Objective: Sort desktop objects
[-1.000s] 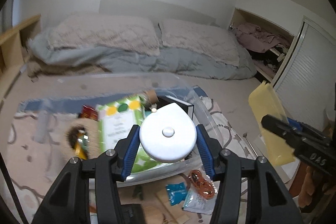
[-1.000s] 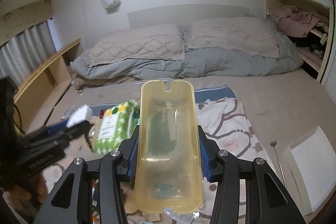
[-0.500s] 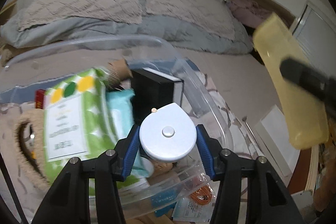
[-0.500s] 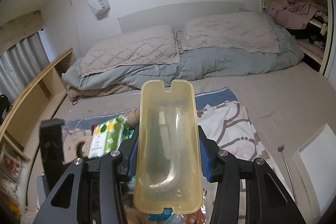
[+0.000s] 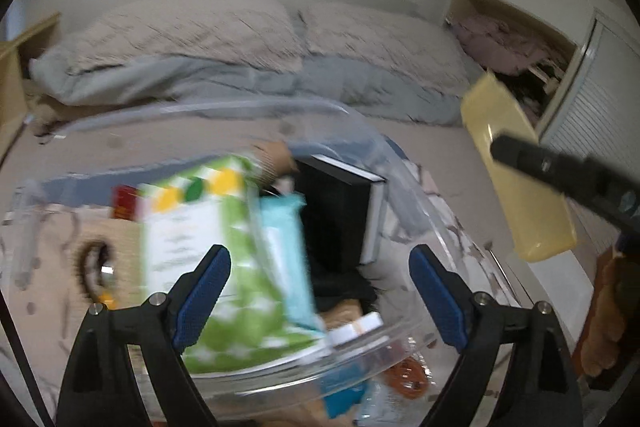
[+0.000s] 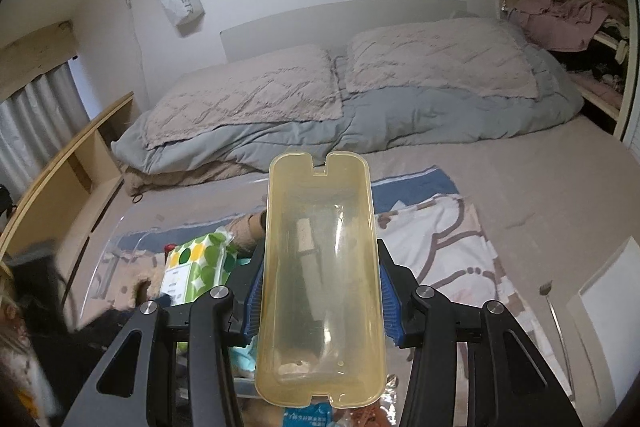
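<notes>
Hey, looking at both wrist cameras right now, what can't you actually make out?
- Left wrist view: printing on the green wipes pack is lost to motion blur.
- Left wrist view: the small white item low in the clear bin is blurred, so I cannot identify it.
- Right wrist view: the yellow translucent tray, clamped in the right hand-held gripper, hides the bin behind it.

Left tongs just opened wide (nothing between); right tongs clamped.
</notes>
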### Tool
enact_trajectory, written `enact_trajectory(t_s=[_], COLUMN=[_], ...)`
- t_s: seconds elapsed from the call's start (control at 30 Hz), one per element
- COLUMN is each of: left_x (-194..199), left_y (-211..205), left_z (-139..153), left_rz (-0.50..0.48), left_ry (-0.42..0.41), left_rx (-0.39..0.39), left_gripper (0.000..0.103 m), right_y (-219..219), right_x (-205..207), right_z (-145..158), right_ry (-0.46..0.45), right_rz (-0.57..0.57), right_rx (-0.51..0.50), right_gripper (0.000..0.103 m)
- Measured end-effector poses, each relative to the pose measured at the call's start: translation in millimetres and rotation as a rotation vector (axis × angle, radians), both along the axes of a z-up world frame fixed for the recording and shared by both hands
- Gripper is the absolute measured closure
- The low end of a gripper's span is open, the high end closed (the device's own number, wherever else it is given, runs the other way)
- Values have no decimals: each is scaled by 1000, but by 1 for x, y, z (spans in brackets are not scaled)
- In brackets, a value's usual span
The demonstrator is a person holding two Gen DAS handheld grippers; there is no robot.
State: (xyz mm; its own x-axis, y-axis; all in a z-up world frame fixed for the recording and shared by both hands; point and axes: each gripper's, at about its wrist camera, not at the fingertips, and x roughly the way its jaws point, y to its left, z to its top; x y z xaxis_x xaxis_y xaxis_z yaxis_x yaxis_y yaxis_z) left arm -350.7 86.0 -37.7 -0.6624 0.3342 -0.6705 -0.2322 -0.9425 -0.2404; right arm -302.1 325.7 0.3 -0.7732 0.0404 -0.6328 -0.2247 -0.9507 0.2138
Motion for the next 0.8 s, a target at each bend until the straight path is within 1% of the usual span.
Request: enact_trajectory(t_s=[0.17,0.3,0.37,0.5,0.6,0.67,0.8], left_x=[15,35,44,52,58,60,62], left_y=[-49,-83,-99,-113,-119,-121,-127], left_z=[20,21,16,13,16,18,14], left_rz=[110,183,221,238,244,248,252], left_ry=[65,106,106,98,115,122,119], left_rx=[-18,-29,-19,22,35,41,43], left_gripper=[12,12,12,12,12,12,12], right_y=[-2,-9,-16,-30,-37,-38,-33], right_x=[-1,-11,-18,-33,-44,-49,-66], right_z=[-6,-13,-18,-27,-39,-44,-42], right_ry=[2,-19,-29,-4,-15,-31,-67], right_rz=[10,26,39,74,89,87,105], right_rx=[-25,-35,-33,-64,-76,-60,-33], right_gripper=[55,55,55,55,55,55,55])
